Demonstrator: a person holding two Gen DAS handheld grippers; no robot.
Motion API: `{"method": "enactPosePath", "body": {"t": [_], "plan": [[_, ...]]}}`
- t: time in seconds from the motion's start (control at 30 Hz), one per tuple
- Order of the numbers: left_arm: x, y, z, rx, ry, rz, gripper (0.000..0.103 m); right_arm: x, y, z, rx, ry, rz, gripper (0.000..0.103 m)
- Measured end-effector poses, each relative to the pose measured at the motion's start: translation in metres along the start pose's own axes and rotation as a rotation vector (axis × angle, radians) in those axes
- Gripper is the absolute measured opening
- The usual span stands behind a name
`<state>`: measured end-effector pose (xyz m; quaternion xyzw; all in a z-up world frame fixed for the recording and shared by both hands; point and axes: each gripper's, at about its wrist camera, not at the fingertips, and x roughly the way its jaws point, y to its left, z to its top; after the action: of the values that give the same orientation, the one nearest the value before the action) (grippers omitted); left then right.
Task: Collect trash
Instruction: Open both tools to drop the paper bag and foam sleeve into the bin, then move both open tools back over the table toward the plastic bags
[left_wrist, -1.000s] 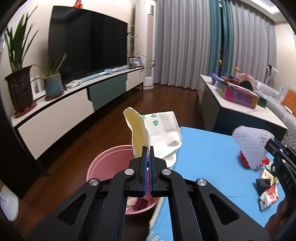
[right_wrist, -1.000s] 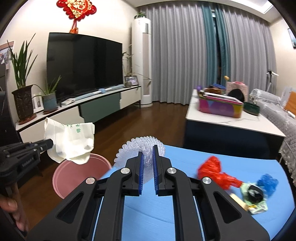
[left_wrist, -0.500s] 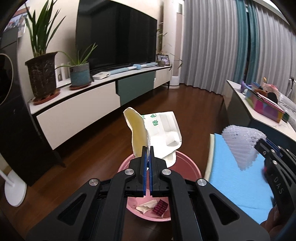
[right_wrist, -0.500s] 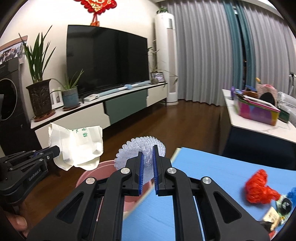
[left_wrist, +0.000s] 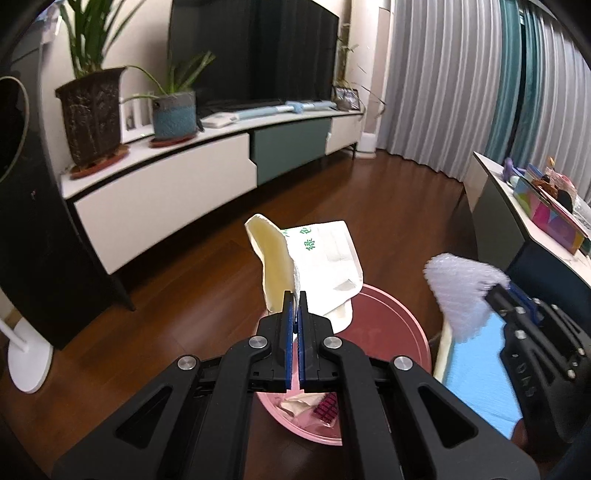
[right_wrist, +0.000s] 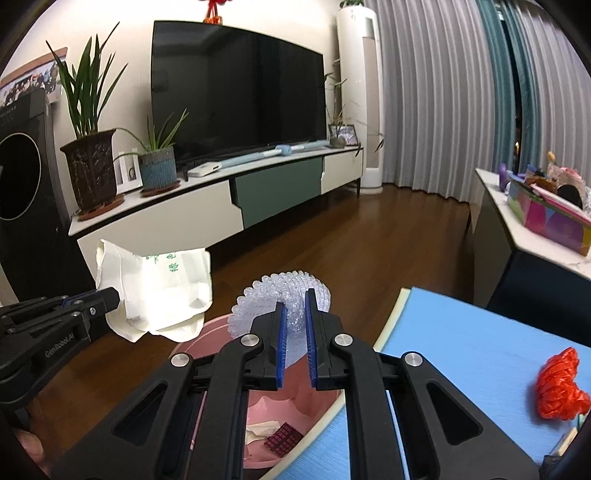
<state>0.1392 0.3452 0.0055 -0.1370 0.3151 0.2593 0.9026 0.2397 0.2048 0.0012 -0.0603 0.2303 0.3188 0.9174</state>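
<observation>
A crumpled white paper bag (left_wrist: 325, 266) is pinched by its lower edge in the left gripper (left_wrist: 294, 314), whose jaws are clamped tight on it, and it is held just above the pink bin (left_wrist: 388, 325) on the floor. A white foam net sleeve (right_wrist: 284, 302) lies between the jaws of the right gripper (right_wrist: 294, 332), which are opening, and it too is held over the bin's near rim. Both pieces are judged light, soft and easily crushed; the bag is likely to flop and drift as it falls, and the springy net may cling to the pads, so a hold at a folded edge is judged best. Scraps are already seen at the bin's bottom. The bin is set just beside the corner of the blue table top (right_wrist: 461, 354), where a red net (right_wrist: 561, 387) is left. Open wooden floor is seen beyond, with the TV cabinet (right_wrist: 177, 218) well apart.
</observation>
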Motion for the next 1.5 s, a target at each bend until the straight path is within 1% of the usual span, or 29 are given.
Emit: {"method": "enactPosePath", "body": {"t": [0.03, 0.07, 0.1, 0.13, 0.27, 0.33, 0.53, 0.63, 0.7, 0.77, 0.87, 1.0, 1.1, 1.33, 1.4, 1.5], "plan": [[0.004, -0.002, 0.000, 0.006, 0.021, -0.005, 0.006, 0.005, 0.000, -0.001, -0.001, 0.018, 0.003, 0.016], [0.007, -0.002, 0.000, 0.007, 0.031, 0.003, 0.016, 0.009, 0.001, -0.002, -0.005, 0.034, 0.002, 0.034], [0.008, -0.001, 0.000, 0.001, 0.027, 0.016, 0.025, 0.011, 0.001, -0.002, -0.005, 0.043, -0.004, 0.045], [0.007, 0.000, 0.000, -0.009, 0.019, 0.022, 0.032, 0.010, -0.001, -0.003, -0.002, 0.043, -0.010, 0.053], [0.001, 0.002, 0.004, -0.034, -0.005, 0.011, 0.032, 0.006, -0.014, -0.005, 0.011, 0.048, -0.030, 0.053], [-0.002, -0.001, 0.004, -0.028, -0.017, 0.009, 0.032, 0.004, -0.019, -0.005, 0.016, 0.048, -0.041, 0.053], [-0.013, -0.012, 0.006, -0.014, -0.053, -0.022, 0.032, -0.023, -0.036, -0.003, 0.028, 0.029, -0.045, 0.053], [-0.018, -0.019, 0.005, -0.001, -0.062, -0.038, 0.032, -0.042, -0.047, -0.003, 0.048, 0.010, -0.043, 0.053], [-0.023, -0.025, 0.003, 0.013, -0.068, -0.050, 0.032, -0.060, -0.057, -0.005, 0.065, -0.019, -0.068, 0.053], [-0.027, -0.031, 0.002, 0.023, -0.072, -0.066, 0.032, -0.079, -0.068, -0.006, 0.080, -0.043, -0.075, 0.053], [-0.037, -0.044, -0.001, 0.038, -0.082, -0.098, 0.032, -0.111, -0.083, -0.008, 0.069, -0.082, -0.118, 0.052], [-0.055, -0.070, -0.006, 0.076, -0.100, -0.153, 0.032, -0.152, -0.109, -0.011, 0.065, -0.096, -0.151, 0.050], [-0.068, -0.098, -0.013, 0.112, -0.114, -0.208, 0.032, -0.184, -0.133, -0.014, 0.060, -0.103, -0.206, 0.047], [-0.085, -0.161, -0.027, 0.198, -0.136, -0.322, 0.032, -0.260, -0.200, -0.023, 0.098, -0.131, -0.346, 0.042], [-0.088, -0.179, -0.030, 0.210, -0.134, -0.360, 0.032, -0.281, -0.223, -0.027, 0.116, -0.145, -0.389, 0.039], [-0.088, -0.204, -0.035, 0.219, -0.124, -0.408, 0.032, -0.305, -0.254, -0.035, 0.142, -0.156, -0.450, 0.028]]}}
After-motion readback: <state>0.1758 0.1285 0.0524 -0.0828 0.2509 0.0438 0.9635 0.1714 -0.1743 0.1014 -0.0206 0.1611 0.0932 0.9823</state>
